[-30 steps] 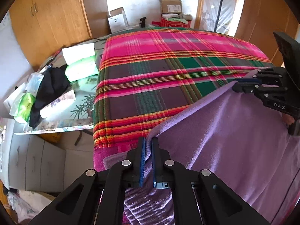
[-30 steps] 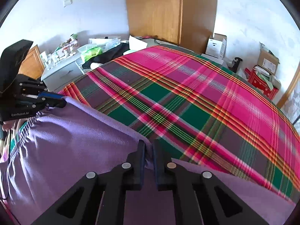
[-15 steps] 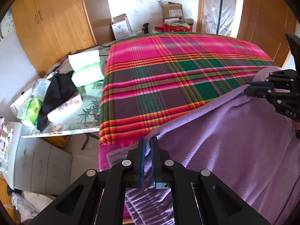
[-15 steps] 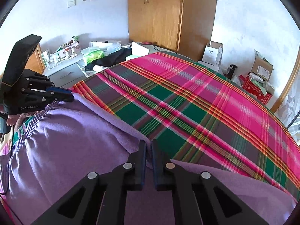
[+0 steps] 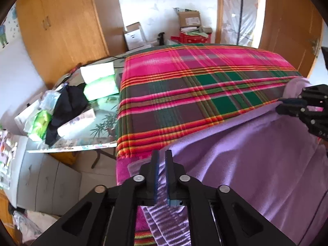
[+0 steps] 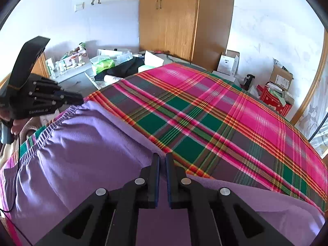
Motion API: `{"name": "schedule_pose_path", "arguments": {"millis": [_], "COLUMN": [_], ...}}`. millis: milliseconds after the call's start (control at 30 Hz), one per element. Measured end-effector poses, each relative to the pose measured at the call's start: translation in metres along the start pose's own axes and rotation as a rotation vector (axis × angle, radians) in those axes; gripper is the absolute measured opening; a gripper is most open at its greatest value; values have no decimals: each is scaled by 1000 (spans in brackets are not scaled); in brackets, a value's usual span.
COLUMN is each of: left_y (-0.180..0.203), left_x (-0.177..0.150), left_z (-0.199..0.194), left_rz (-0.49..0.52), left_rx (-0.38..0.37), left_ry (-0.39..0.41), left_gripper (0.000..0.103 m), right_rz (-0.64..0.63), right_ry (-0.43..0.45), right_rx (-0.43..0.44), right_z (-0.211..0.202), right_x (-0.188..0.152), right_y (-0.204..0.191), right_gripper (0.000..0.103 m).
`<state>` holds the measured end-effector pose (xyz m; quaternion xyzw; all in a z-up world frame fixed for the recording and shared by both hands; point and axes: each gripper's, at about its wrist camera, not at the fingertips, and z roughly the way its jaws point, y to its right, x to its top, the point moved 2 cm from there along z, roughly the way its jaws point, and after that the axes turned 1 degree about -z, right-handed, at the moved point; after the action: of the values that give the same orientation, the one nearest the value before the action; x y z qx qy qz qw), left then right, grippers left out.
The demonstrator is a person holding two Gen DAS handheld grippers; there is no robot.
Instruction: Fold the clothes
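A purple fleece garment (image 5: 256,164) with an elastic waistband (image 6: 59,114) lies over the near part of a plaid bedspread (image 5: 194,94). At its left corner is my left gripper (image 5: 162,153). Its jaws are opening, a narrow gap shows, and purple cloth still sits loosely between the pads. From the right wrist view that gripper (image 6: 81,100) points at the waistband's end. My right gripper (image 6: 163,155) is shut on the garment's (image 6: 82,153) far edge. In the left wrist view the right gripper (image 5: 279,104) pinches that edge at the right.
The bedspread (image 6: 225,123) covers the bed beyond the garment. A cluttered side table (image 5: 82,106) with tissue packs and black cloth stands left of the bed. Wooden wardrobes (image 6: 174,20), cardboard boxes (image 5: 188,18) and a red box (image 6: 274,100) stand along the walls.
The left gripper's jaws have parted slightly around the purple cloth. The right gripper has drifted a little to the right, still pinching the garment's edge.
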<state>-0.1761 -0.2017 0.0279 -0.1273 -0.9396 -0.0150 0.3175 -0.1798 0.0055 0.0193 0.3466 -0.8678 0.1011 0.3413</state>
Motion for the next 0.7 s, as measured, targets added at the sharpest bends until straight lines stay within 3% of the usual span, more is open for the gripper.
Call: {"name": "schedule_pose_path", "arguments": {"millis": [33,167,400,633,700], "left_y": [0,6,7,14,15], "left_x": [2,6,12,12,11], "left_z": [2,9,34,43,43], "left_rz": [10,74,118,146,147], "left_rx": [-23,-85,-76,-109,-119], "left_ry": [-8,-42,-102,-103,-106], "left_gripper": [28,42,44,43,36], "right_rz": [1,15,27,36,44], "right_ry": [-1,-8,-19,-14,-14], "right_rx": [-2,8,22,37,40], "right_z": [0,3,7,5,7], "right_x": [-1,-1,-4,-5,-5], "right_y": [0,3,4,6,6], "right_gripper": [6,6,6,6,6]}}
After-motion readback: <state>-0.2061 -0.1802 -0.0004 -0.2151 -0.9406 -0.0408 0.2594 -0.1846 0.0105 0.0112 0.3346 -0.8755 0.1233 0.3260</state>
